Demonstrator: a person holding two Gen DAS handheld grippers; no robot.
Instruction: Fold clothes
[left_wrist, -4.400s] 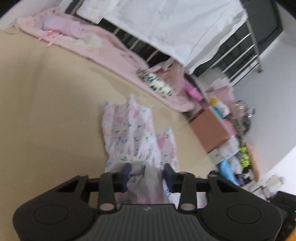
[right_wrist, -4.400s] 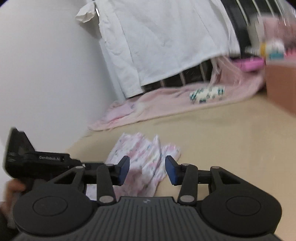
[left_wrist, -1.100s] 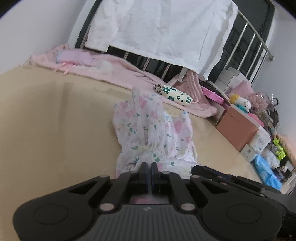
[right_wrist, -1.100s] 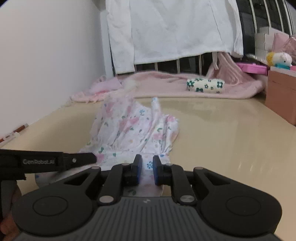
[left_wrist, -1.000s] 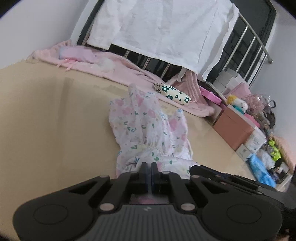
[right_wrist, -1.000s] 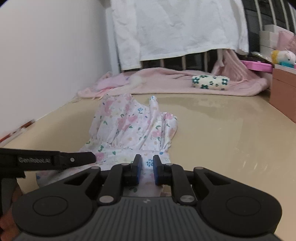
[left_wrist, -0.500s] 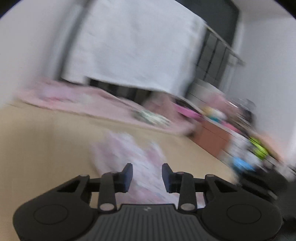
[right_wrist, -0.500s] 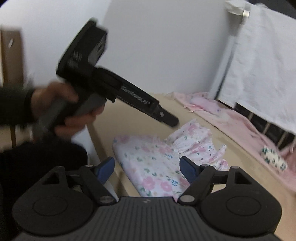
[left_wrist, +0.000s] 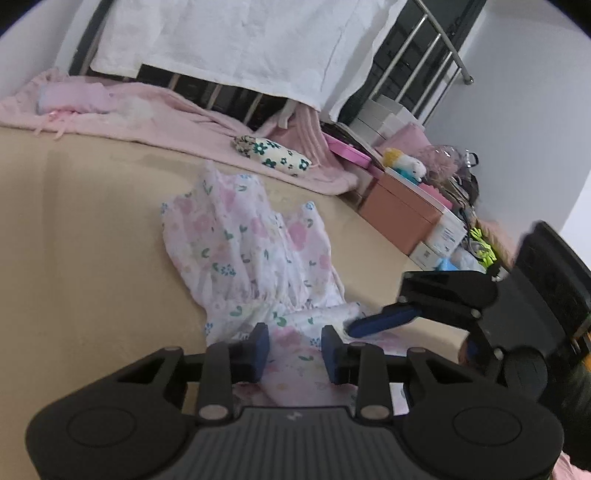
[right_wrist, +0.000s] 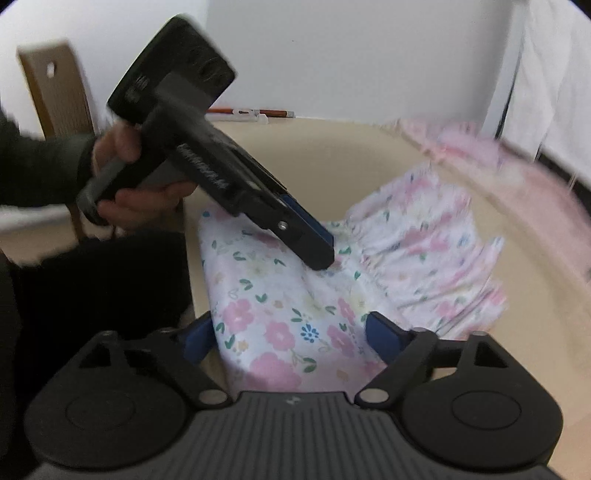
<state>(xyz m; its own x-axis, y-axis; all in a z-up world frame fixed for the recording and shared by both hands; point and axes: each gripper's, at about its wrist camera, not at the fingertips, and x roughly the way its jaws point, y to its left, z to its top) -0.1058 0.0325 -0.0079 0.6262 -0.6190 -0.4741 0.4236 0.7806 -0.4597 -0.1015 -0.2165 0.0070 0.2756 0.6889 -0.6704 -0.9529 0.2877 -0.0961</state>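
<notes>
One floral dress (left_wrist: 243, 254) lies on the beige table (left_wrist: 81, 236), its skirt end at the near edge, probably so both tools can reach it. Two grippers hover over that end: the left gripper (left_wrist: 295, 341) and the right gripper (right_wrist: 291, 334), fingers spread, holding nothing.

Black ribbed tongs (right_wrist: 291, 334) with 2 blue-padded fingers (right_wrist: 382, 338), silver screws, and a dark sleeve (right_wrist: 40, 166).
</notes>
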